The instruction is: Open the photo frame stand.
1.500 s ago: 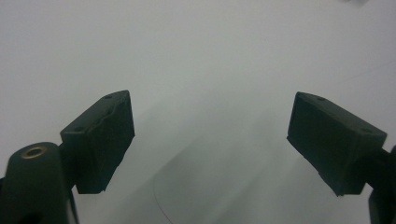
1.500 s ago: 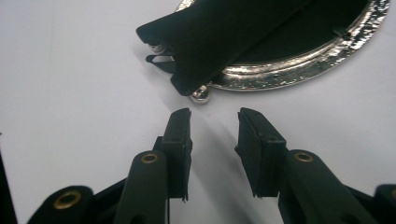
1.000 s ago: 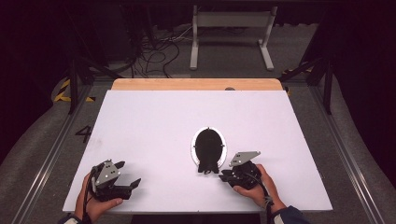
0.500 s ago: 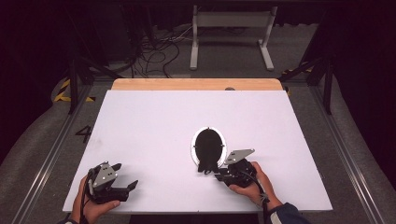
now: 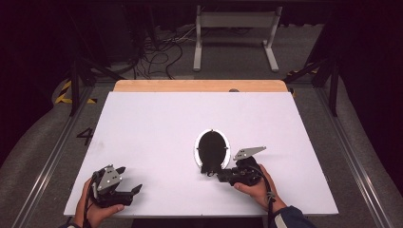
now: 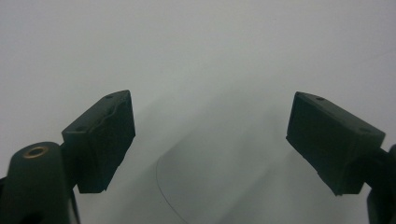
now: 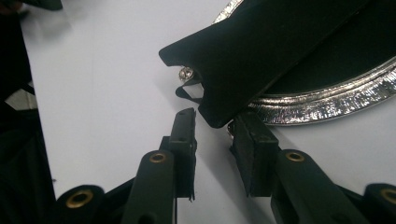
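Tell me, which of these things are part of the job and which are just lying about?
In the job:
- black oval frame with a silver rim, lying flat
- its black stand flap
- right gripper, jaws just opening at the flap's tip

Lying about:
- left gripper, open, idle
- white table
- cables and grey stand on the floor

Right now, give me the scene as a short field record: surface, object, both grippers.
surface: white table top
object: black oval frame back with silver rim, flat on the table, its black stand flap lifted
right gripper: at the flap's near corner, jaws just been opening, pads not pressing it
left gripper: near the table's left front corner, jaws wide open, nothing between them
hands: one on each gripper
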The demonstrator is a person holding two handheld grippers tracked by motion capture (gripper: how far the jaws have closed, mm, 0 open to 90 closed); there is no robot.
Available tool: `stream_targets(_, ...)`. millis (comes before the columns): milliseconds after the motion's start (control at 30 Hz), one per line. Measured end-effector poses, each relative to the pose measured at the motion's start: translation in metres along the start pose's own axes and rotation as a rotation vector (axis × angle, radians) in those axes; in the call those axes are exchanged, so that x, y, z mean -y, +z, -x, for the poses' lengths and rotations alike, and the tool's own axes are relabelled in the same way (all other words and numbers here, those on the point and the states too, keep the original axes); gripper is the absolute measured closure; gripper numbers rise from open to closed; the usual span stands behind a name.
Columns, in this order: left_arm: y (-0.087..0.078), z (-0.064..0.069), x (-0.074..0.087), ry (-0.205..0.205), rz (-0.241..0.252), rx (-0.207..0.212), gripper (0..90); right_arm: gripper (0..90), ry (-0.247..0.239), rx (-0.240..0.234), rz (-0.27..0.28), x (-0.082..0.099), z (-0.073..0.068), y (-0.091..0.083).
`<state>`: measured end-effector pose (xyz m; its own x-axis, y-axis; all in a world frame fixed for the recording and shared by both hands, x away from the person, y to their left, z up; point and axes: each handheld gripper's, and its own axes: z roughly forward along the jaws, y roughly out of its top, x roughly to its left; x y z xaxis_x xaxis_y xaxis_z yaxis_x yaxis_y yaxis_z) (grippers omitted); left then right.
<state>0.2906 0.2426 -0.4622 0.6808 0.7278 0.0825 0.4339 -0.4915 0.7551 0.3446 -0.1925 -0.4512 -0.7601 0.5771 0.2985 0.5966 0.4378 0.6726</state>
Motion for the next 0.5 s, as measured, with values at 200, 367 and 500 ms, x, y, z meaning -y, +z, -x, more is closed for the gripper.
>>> stream_targets(200, 0.004, 0.002, -0.003, 0.006, -0.008, -0.013, 15.8, 67.7, 0.065, -0.046, 0.017, -0.001, 0.005, 0.0)
stream_targets(367, 0.01, 0.006, -0.008, 0.025, -0.013, 0.01, 15.9, 61.9, 0.186, -0.1, 0.064, 0.0, 0.014, 0.003)
stream_targets(500, 0.016, 0.01, -0.012, 0.052, -0.028, 0.004, 17.9, 59.8, 0.265, -0.157, 0.086, -0.001, 0.02, 0.004)
